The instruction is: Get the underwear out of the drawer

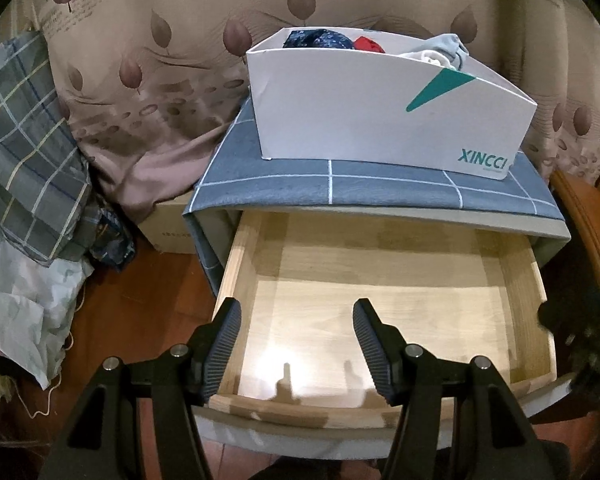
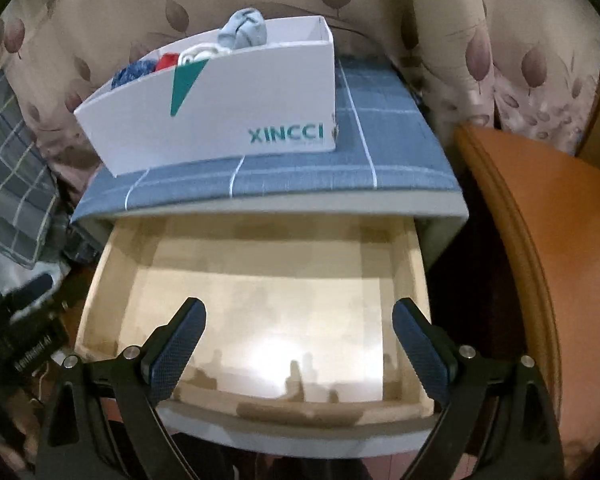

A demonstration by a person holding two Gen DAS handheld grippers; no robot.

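The wooden drawer (image 1: 380,264) (image 2: 260,272) stands pulled out below the cabinet top, and its bare floor shows no clothing. Rolled underwear, blue (image 1: 316,38), red (image 1: 370,44) and grey (image 1: 446,50), lies in a white XINCCI box (image 1: 380,120) (image 2: 228,120) on top of the cabinet. My left gripper (image 1: 296,312) hangs open over the drawer's front left part, with nothing between its fingers. Over the drawer's front my right gripper (image 2: 300,312) is open wide and holds nothing. The right gripper's body shows blurred at the right edge of the left wrist view.
A blue checked cloth (image 1: 340,184) (image 2: 340,160) covers the cabinet top. Leaf-patterned curtains (image 1: 160,60) hang behind. Plaid fabric and crumpled cloth (image 1: 24,200) pile up on the left over a cardboard box (image 1: 168,228). An orange-brown wooden piece of furniture (image 2: 540,240) stands close on the right.
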